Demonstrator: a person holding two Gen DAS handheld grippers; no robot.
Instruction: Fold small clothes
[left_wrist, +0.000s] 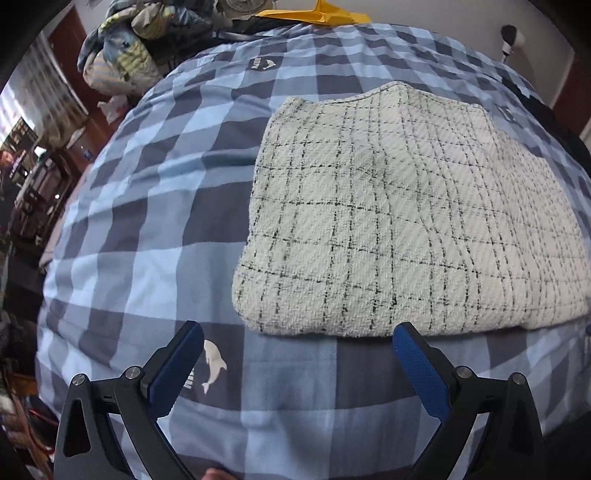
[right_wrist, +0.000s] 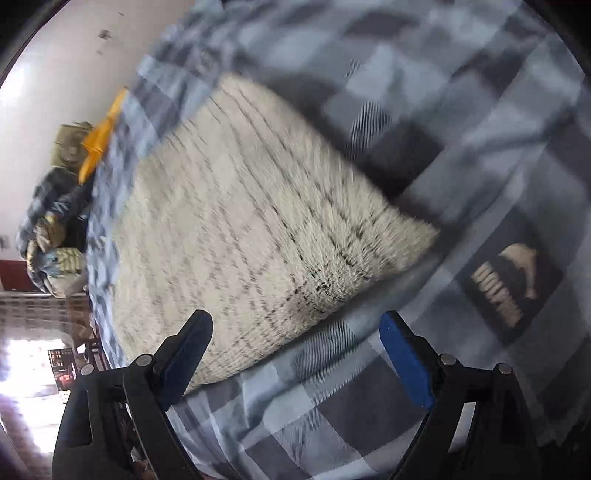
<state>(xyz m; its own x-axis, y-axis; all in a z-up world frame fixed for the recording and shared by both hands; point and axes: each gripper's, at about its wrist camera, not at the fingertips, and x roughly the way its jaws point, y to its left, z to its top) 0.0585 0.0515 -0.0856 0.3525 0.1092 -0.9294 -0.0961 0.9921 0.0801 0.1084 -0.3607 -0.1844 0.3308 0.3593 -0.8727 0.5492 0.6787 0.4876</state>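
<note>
Checked blue-and-grey bedding (left_wrist: 147, 221) covers the whole work surface, and a cream tweed garment (left_wrist: 399, 221) with thin black grid lines lies on it as a thick folded slab, toward the right side in the left wrist view, its near fold running just ahead of the fingertips. Both tools are empty: the left gripper (left_wrist: 297, 349) has its 2 blue-padded fingers spread wide above bare bedding just short of the near fold, and the right gripper (right_wrist: 295, 338) is equally wide apart over the garment's near corner, its view smeared by motion blur. Likely risks from here: a bite at the fold could catch the soft bedding along with the tweed and drag it, or seize only the top layer so the bulky stack slides apart. A yellow hanger (left_wrist: 317, 14) lies at the far edge.
</note>
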